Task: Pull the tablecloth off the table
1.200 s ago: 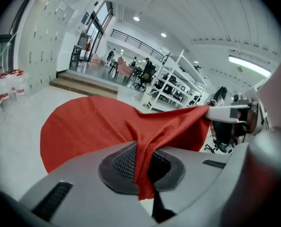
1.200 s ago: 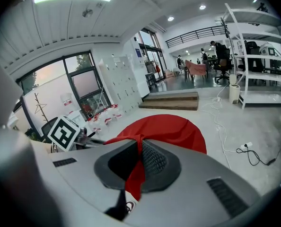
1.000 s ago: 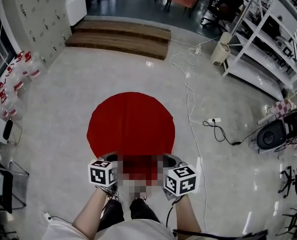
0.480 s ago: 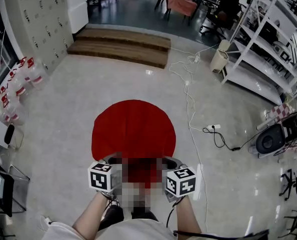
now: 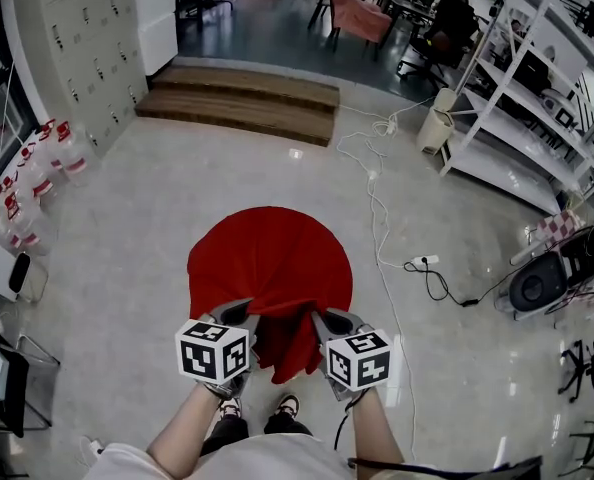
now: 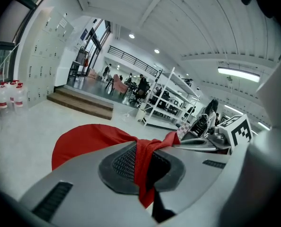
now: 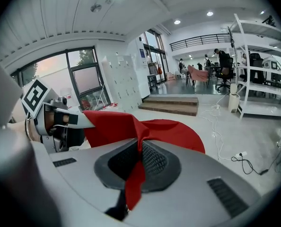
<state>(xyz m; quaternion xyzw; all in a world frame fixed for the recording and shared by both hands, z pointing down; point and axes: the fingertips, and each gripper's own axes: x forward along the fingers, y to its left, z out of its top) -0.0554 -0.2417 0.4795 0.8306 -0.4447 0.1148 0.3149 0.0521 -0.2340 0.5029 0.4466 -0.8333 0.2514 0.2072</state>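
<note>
A round red tablecloth [image 5: 272, 263] hides the small table under it. Its near edge is gathered up and a fold hangs between my two grippers. My left gripper [image 5: 243, 315] is shut on the cloth's near left edge, and my right gripper [image 5: 319, 320] is shut on the near right edge. In the left gripper view, the red tablecloth [image 6: 91, 136] runs into the left gripper [image 6: 141, 154] and a strip hangs below the pads. In the right gripper view, the tablecloth [image 7: 173, 131] is pinched the same way in the right gripper [image 7: 138, 157].
Wooden steps [image 5: 242, 93] lie ahead. White cables and a power strip [image 5: 427, 261] trail across the floor on the right, near white shelving [image 5: 517, 98] and a black round device [image 5: 539, 283]. Water bottles [image 5: 37, 168] line the left wall. The person's shoes [image 5: 257, 408] are below the cloth.
Both grippers have risen, the left more, lifting the cloth's near edge. The flat edge is now bunched, with a fold hanging between the grippers.
</note>
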